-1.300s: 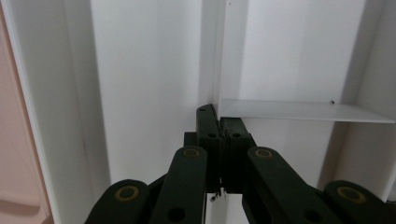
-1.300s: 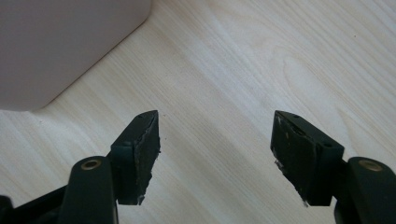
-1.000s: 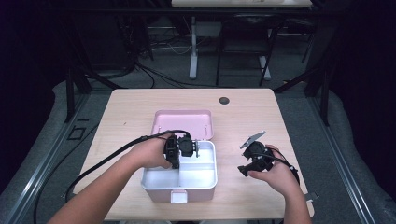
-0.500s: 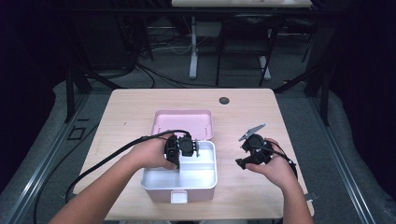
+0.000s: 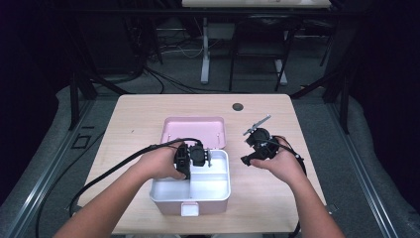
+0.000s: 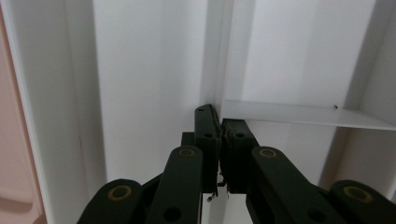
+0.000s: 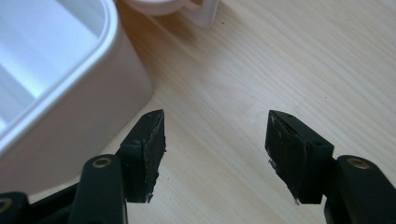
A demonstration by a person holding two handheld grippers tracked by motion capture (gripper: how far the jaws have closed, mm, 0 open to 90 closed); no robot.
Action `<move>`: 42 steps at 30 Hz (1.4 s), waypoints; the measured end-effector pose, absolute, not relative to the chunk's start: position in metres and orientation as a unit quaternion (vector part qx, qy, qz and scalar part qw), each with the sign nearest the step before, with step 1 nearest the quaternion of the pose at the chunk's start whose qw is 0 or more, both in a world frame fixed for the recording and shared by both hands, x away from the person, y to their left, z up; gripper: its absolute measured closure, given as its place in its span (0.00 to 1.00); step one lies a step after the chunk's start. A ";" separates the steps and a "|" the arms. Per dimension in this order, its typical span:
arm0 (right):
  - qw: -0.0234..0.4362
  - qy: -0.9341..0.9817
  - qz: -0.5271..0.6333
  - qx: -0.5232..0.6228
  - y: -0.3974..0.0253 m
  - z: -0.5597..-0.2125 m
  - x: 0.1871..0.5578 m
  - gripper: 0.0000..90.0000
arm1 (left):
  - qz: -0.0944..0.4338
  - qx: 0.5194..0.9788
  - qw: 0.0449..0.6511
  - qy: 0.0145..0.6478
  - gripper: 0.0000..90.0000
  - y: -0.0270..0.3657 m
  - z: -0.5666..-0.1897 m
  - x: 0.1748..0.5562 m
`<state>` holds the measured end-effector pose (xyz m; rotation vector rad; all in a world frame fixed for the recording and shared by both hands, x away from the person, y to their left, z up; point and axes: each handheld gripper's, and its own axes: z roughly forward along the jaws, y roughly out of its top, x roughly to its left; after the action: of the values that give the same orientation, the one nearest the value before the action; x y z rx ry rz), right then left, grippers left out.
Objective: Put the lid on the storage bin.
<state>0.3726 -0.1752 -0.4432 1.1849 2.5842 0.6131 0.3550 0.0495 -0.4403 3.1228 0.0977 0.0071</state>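
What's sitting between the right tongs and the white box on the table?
Nothing visible. The right tongs stand open over bare wooden table, and the white box lies just to the side of them with only tabletop between. The left tongs are closed on the box's inner divider.

Table evenly lit, surroundings dark (close views slightly soft).

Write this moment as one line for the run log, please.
left gripper: shut, inside white box, at its divider | right gripper: open, over table beside box | pink lid: behind box
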 end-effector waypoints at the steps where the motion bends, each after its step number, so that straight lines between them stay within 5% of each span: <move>1: 0.116 0.882 0.209 0.405 -0.174 -0.442 0.374 0.43 | 0.004 0.999 0.008 0.031 0.96 0.049 -0.440 0.355; 42: 0.073 0.844 0.228 0.480 -0.135 -0.431 0.441 0.64 | 0.016 1.000 0.008 0.015 0.97 0.049 -0.441 0.351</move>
<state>0.4413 -0.1348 -0.4306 1.4434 2.5348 0.6858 0.3507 0.0490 -0.4408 3.1255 0.0460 0.0506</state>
